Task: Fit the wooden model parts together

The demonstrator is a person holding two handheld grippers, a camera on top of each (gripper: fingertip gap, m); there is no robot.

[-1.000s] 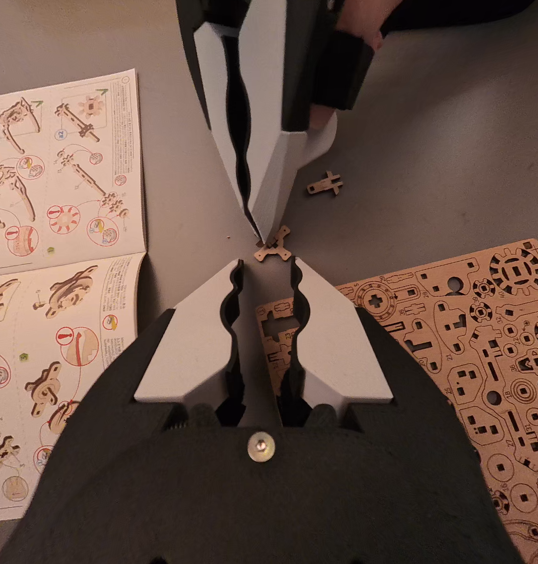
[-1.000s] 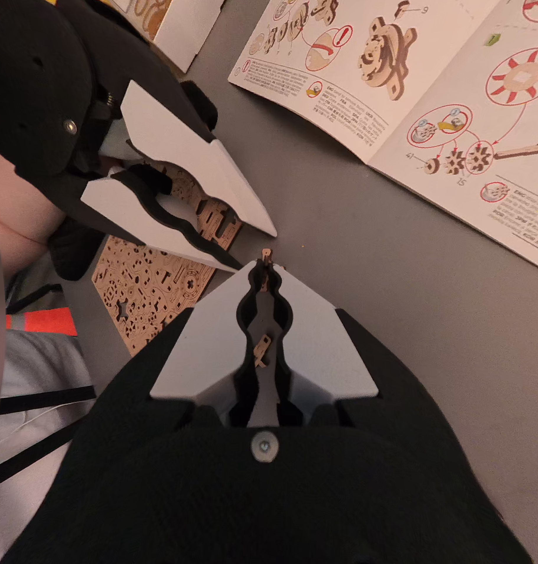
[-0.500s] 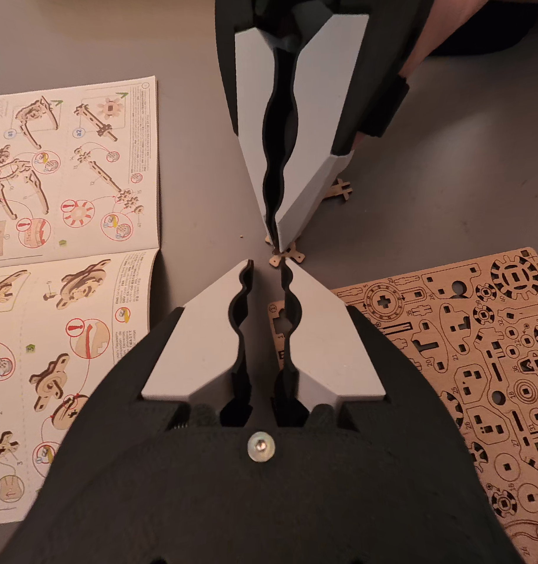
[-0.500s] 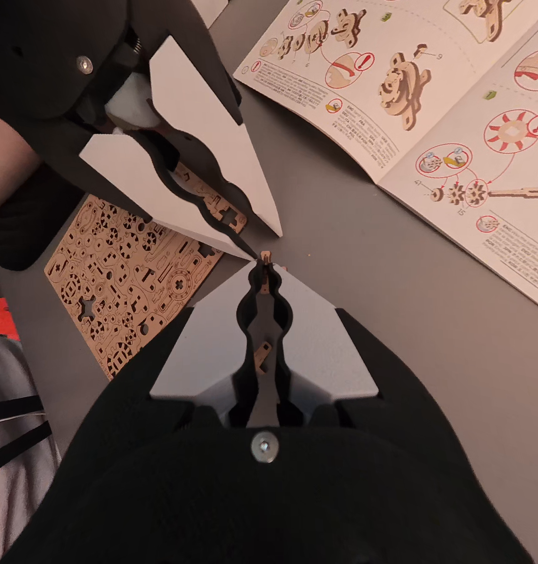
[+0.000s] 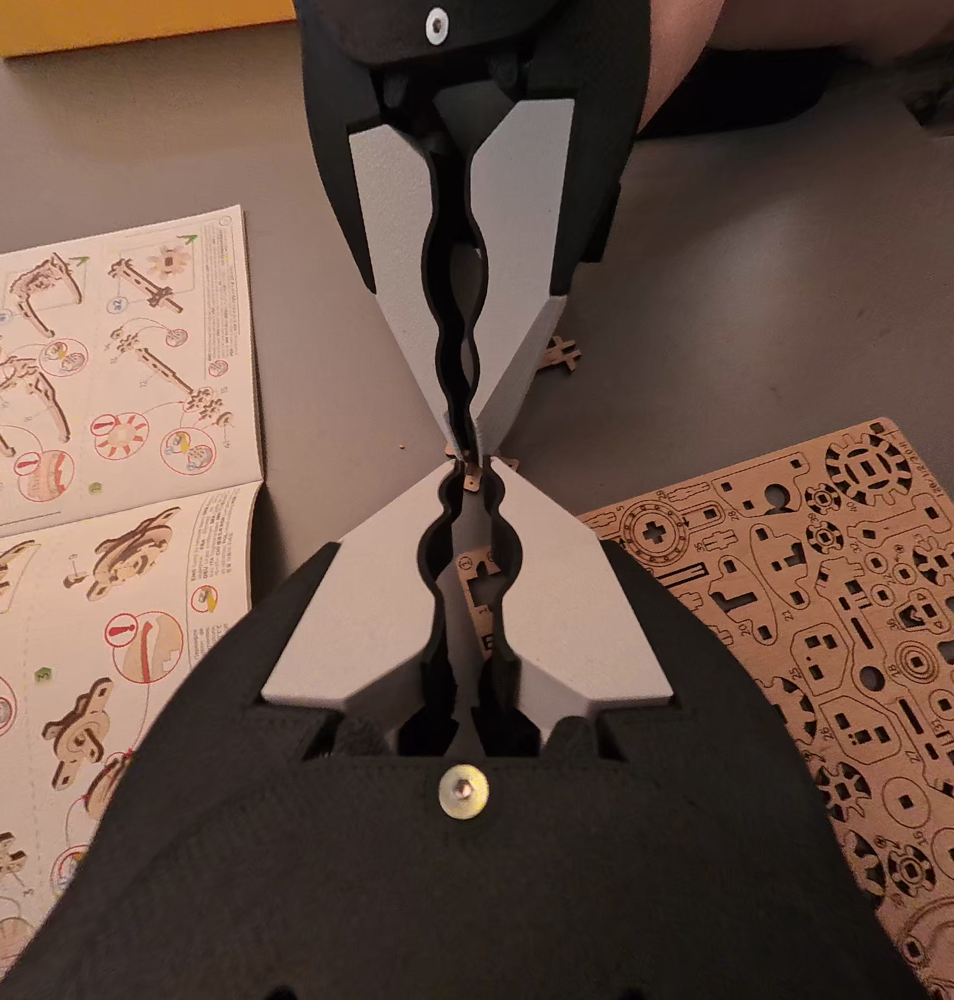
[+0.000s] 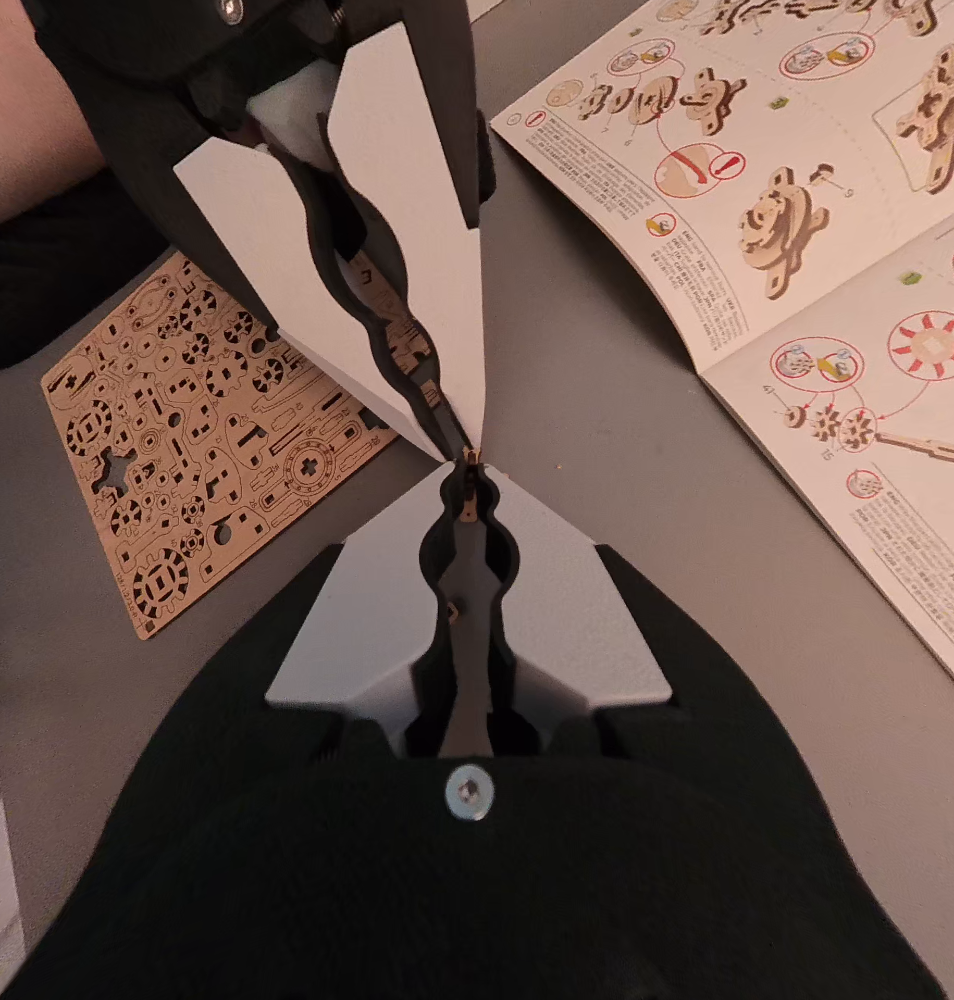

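My left gripper (image 5: 472, 469) is shut on an arm of a small cross-shaped wooden part (image 5: 473, 479) that lies on the grey table. My right gripper (image 6: 469, 473) is shut on a thin wooden part (image 6: 469, 498), held edge-on in its tips. The two grippers meet tip to tip. The right gripper (image 5: 466, 446) comes down from the top of the left wrist view. The left gripper (image 6: 460, 453) comes from the top of the right wrist view. The joint between the two parts is hidden by the fingertips.
A laser-cut wooden sheet (image 5: 788, 595) of parts lies to the right, and shows in the right wrist view (image 6: 193, 460). An open instruction booklet (image 5: 112, 433) lies to the left. A loose wooden piece (image 5: 561, 354) lies behind the right gripper. A yellow box (image 5: 112, 21) is far left. Left and right tips are no more than a few centimetres apart.
My left gripper has moved forward and closed from open onto the cross-shaped part. The right gripper has swung round to face it, still shut on its part.
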